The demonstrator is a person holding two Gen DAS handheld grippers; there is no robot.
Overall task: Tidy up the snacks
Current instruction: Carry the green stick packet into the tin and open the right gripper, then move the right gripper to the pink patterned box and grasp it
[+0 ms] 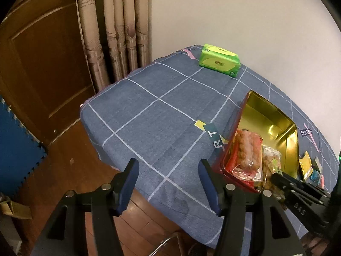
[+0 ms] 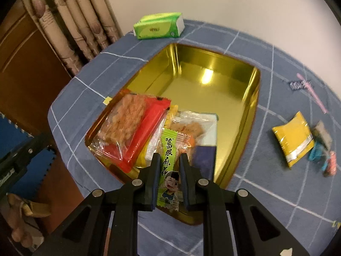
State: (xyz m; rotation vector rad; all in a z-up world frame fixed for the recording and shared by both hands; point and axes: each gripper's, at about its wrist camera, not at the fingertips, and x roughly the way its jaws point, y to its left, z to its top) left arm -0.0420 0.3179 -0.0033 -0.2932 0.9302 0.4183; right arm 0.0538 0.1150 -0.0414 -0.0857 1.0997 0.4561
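Two hand-held grippers: right (image 2: 169, 160) clamps green snack packet (image 2: 169, 164) over tin (image 2: 254, 98); left (image 1: 168, 168) parted, empty

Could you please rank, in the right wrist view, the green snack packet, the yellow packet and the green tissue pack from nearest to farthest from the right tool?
1. Green snack packet: clamped in the right tool, over the tin.
2. Yellow packet: on the cloth, to the right.
3. Green tissue pack: far edge, by the wall.

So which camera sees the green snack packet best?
The right wrist view: the green snack packet sits front and centre, pinched in the right tongs over the gold tin. The left wrist view doesn't clearly show it.
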